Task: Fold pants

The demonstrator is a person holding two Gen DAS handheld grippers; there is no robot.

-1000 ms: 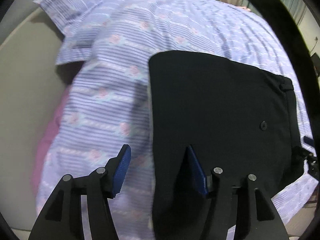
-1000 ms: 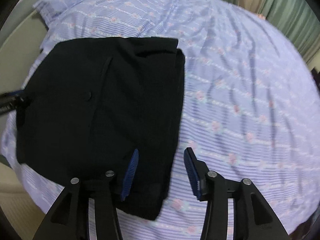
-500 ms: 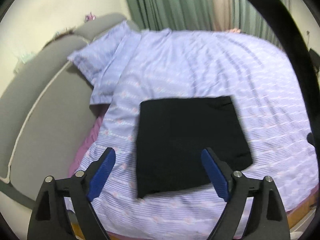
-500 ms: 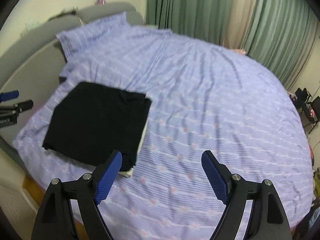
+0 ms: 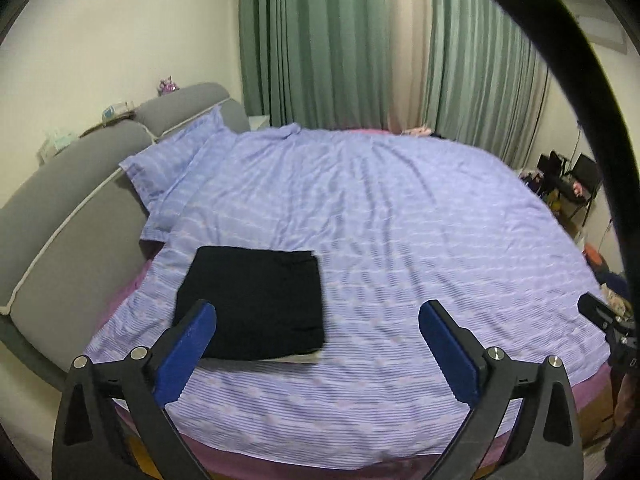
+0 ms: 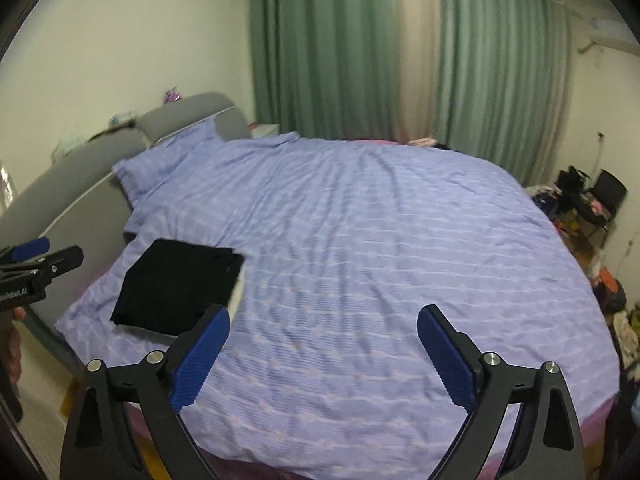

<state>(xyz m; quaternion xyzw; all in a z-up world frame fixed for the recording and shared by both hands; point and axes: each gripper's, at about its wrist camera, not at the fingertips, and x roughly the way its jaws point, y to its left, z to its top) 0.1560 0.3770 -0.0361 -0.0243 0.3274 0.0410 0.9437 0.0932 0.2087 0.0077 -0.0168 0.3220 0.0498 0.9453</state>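
The black pants (image 5: 252, 300) lie folded into a flat rectangle on the near left part of the purple striped bed; they also show in the right wrist view (image 6: 178, 286). My left gripper (image 5: 318, 320) is wide open and empty, held well back from and above the bed's near edge. My right gripper (image 6: 322, 324) is also wide open and empty, to the right of the pants. The left gripper's tip shows at the left edge of the right wrist view (image 6: 36, 260).
A grey padded headboard (image 5: 60, 208) runs along the left with a purple pillow (image 5: 168, 164) against it. Green curtains (image 5: 320, 40) hang behind the bed. Chairs and clutter (image 5: 568, 184) stand at the right by the wall.
Both grippers have pulled far back and up from the folded pants and opened wide. The pants stay folded on the bed.
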